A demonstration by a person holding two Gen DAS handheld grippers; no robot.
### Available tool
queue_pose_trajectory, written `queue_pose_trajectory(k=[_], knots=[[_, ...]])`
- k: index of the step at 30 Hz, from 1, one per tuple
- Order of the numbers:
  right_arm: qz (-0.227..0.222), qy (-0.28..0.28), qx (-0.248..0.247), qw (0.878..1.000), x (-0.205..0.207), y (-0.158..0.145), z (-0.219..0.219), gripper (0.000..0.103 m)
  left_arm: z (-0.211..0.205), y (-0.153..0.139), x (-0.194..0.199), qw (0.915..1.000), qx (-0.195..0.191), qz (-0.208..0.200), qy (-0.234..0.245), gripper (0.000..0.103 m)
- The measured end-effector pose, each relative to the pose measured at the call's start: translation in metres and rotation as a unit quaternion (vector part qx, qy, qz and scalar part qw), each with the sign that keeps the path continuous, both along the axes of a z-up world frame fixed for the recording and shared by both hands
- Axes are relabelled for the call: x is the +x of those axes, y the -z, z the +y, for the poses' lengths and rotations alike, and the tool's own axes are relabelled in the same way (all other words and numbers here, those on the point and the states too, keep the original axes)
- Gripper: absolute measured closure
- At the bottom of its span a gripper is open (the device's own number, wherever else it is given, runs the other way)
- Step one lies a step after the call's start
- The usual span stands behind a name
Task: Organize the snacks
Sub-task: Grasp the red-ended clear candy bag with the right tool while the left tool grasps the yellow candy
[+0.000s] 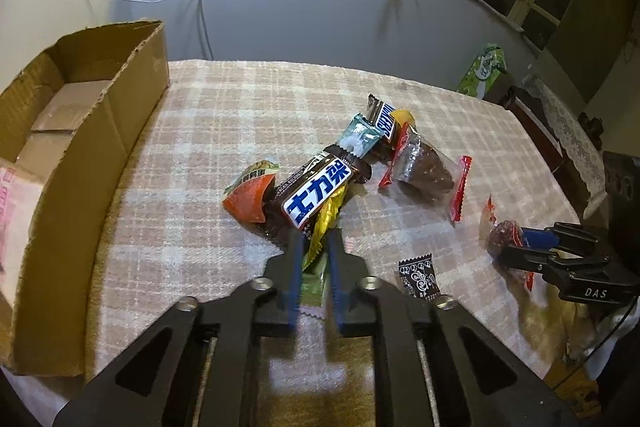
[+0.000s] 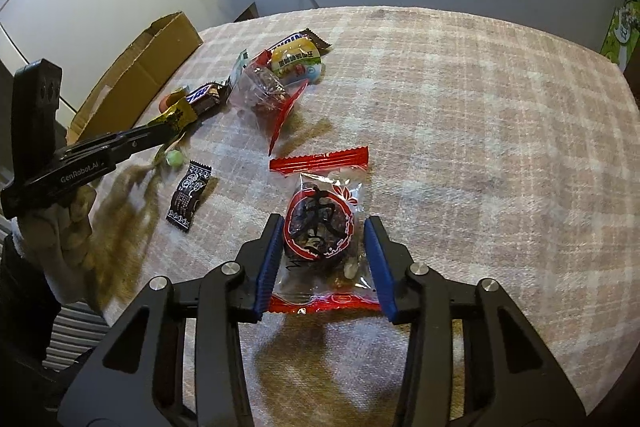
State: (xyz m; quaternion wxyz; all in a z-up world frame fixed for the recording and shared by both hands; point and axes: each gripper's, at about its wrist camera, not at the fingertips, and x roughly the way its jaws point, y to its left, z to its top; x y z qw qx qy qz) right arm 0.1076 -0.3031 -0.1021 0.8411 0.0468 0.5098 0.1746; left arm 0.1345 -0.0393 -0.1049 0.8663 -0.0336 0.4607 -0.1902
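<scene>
The left gripper (image 1: pixel 316 247) has its blue pads drawn narrow onto the near end of a gold-wrapped candy (image 1: pixel 326 223), which lies at the near edge of the snack pile. The candy's long axis runs away from the jaws toward the Snickers bar (image 1: pixel 316 193), its far tip tucked under that bar's brown wrapper. In the right wrist view the same gold wrapper (image 2: pixel 176 117) sticks out past the fingertips toward the bar. A pale green candy (image 1: pixel 314 287) lies flat under the left jaws, nearer the camera than the gold one; whether the pads also touch it is hard to say from here.

The Snickers bar lies slanted, one end toward the cardboard box (image 1: pixel 100 131) and the other toward the middle of the pile. An orange snack packet (image 1: pixel 250 197) rests against its box-side end.

The right gripper (image 2: pixel 324 227), on the side of the Snickers bar away from the box, stands half closed around a clear packet with red ends holding a dark round snack (image 2: pixel 320 231). The packet's long axis runs straight along the fingers, one red crimp beyond the tips and the other back between the jaws. The left pad touches the dark lump; the right pad stands just beside the film, apart from it.

A small black sachet (image 2: pixel 189 195) lies between the two grippers on the checked tablecloth (image 2: pixel 480 147).
</scene>
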Motion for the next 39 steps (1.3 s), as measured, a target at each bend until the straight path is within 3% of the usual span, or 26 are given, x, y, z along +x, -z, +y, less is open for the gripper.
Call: queue_pose_trajectory(k=[14, 23, 39], knots=[[-0.007, 0.005, 0.01, 1.0, -0.001, -0.003, -0.006, 0.068, -0.005, -0.009, 0.0, 0.9995, 0.007, -0.031, -0.005, 0.096], [-0.027, 0.012, 0.016, 0.999, -0.009, -0.022, -0.004, 0.068, 0.008, -0.024, -0.011, 0.9986, -0.017, -0.048, -0.015, 0.096], [-0.089, -0.074, 0.025, 0.993, 0.028, -0.078, 0.09, 0.068, 0.09, -0.058, -0.028, 0.9906, -0.04, -0.095, -0.09, 0.096]])
